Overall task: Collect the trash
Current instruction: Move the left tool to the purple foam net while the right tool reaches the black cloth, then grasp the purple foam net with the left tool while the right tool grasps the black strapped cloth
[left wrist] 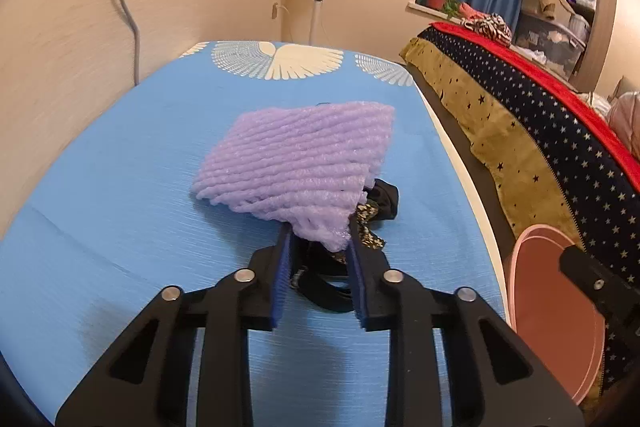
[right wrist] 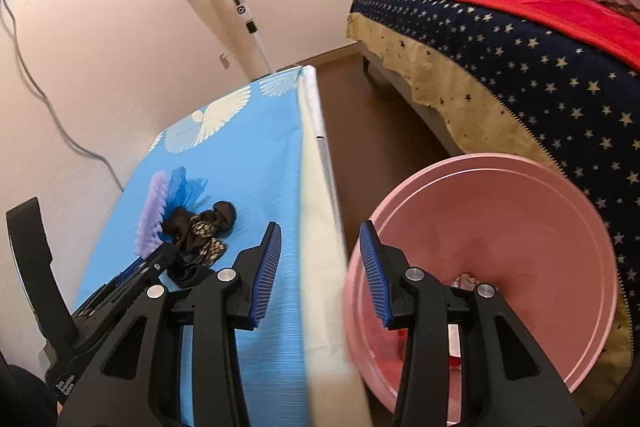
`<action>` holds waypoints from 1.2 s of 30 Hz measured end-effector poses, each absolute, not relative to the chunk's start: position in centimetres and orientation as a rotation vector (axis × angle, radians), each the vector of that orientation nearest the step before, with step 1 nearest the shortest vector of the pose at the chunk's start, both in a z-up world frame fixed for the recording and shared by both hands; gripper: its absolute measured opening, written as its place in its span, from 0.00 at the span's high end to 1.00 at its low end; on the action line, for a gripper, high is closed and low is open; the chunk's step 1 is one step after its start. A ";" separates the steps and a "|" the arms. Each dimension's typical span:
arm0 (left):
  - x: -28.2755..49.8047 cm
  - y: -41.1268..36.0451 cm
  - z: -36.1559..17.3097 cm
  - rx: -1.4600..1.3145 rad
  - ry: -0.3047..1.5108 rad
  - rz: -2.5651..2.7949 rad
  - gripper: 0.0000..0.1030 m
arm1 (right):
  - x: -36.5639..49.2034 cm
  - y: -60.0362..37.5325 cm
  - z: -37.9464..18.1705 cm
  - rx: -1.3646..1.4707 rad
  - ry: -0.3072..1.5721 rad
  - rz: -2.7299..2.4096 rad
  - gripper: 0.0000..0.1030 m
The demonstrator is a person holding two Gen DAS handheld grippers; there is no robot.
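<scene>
The left gripper (left wrist: 318,239) has its jaws closed on the near corner of the purple foam net (left wrist: 294,163), which is lifted a little above the blue tabletop (left wrist: 120,207) (a dark cloth (left wrist: 380,203) lies just under and beside it). The right gripper (right wrist: 320,239) has its jaws open and holding nothing, over the tabletop edge, and the pink basin (right wrist: 520,227) stands on the floor between tabletop and bed (right wrist: 520,67).

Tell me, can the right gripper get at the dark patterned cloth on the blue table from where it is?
Probably yes. The right gripper is open over the table edge, with bare blue cover between it and the cloth. But the left gripper and purple foam net crowd the cloth's far side.
</scene>
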State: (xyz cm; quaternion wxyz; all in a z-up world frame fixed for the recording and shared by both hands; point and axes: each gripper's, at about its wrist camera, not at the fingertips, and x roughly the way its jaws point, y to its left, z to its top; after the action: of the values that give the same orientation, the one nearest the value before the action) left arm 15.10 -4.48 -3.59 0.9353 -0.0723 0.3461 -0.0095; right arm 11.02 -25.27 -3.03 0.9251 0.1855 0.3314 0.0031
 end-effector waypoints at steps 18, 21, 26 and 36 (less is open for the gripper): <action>13.0 2.5 -3.7 -0.290 0.716 0.070 1.00 | 13.6 -18.5 -5.8 0.387 0.773 0.199 0.59; 13.0 3.0 -3.6 -0.293 0.701 0.072 1.00 | 14.2 -17.7 -6.1 0.393 0.783 0.219 0.59; 13.2 3.4 -3.4 -0.295 0.687 0.073 1.00 | 15.1 -16.2 -6.6 0.401 0.804 0.249 0.59; 14.8 2.7 -3.0 -0.328 0.669 -0.008 0.76 | 16.0 -14.0 -6.8 0.340 0.834 0.323 0.89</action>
State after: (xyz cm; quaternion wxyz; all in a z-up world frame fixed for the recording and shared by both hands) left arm 14.78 2.73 -2.96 0.9314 -0.1601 0.3270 -0.0039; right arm 15.95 -14.02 -6.83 0.8877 0.1634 0.4014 0.1555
